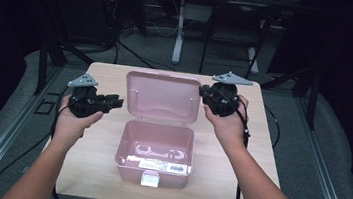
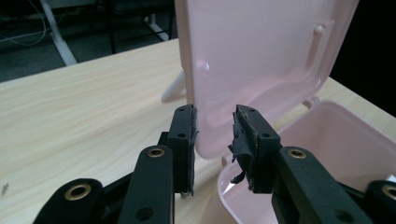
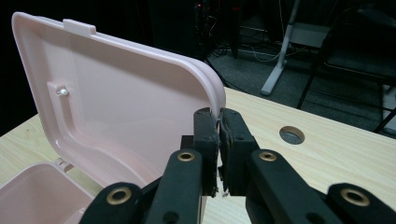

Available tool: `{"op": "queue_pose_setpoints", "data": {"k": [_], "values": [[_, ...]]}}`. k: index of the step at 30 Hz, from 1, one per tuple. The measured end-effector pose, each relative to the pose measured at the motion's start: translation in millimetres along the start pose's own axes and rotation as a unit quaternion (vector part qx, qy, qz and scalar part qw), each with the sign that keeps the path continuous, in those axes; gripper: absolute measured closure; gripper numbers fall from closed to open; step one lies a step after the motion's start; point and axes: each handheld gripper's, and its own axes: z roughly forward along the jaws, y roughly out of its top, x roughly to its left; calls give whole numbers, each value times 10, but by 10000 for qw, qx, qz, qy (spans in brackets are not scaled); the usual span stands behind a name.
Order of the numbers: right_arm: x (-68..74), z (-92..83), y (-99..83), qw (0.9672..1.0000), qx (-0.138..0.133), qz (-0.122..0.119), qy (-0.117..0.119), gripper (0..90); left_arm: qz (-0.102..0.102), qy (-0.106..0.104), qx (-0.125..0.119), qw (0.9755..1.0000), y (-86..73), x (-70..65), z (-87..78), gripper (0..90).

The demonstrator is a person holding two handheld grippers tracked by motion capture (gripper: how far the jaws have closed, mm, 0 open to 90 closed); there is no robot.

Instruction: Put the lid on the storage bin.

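Box: a pink plastic box [image 1: 155,152] stands open at the middle of the wooden table [image 1: 103,146], its white latch facing the person.
Lid: the lid [image 1: 162,97] is raised behind the box, hinged along its far edge, inner face toward the person.
Contents: a labelled white strip lies along the near inside wall of the box; its print is too small to read.
Right gripper: the right gripper [image 3: 218,122] has its jaws pressed together on the lid's side edge, pinching it.
Left gripper: the left gripper [image 2: 214,122] has its jaws spread; the lid's other edge shows in the gap, touched by neither pad.
Hands: each hand holds its gripper beside the lid, one on either side.
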Motion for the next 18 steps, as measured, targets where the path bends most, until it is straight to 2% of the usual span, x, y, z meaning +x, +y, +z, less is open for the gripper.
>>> {"op": "queue_pose_setpoints", "data": {"k": [8,11,18], "values": [[1,-3,-8,10000,-33,13,20,858,-6,155,-66,9999,130,43,32,687],[-3,-10,-18,10000,-63,-3,33,859,93,173,-95,9998,208,23,86,677],[4,-16,-23,10000,-80,-2,17,859,131,233,-160,9995,302,7,140,670]]}}
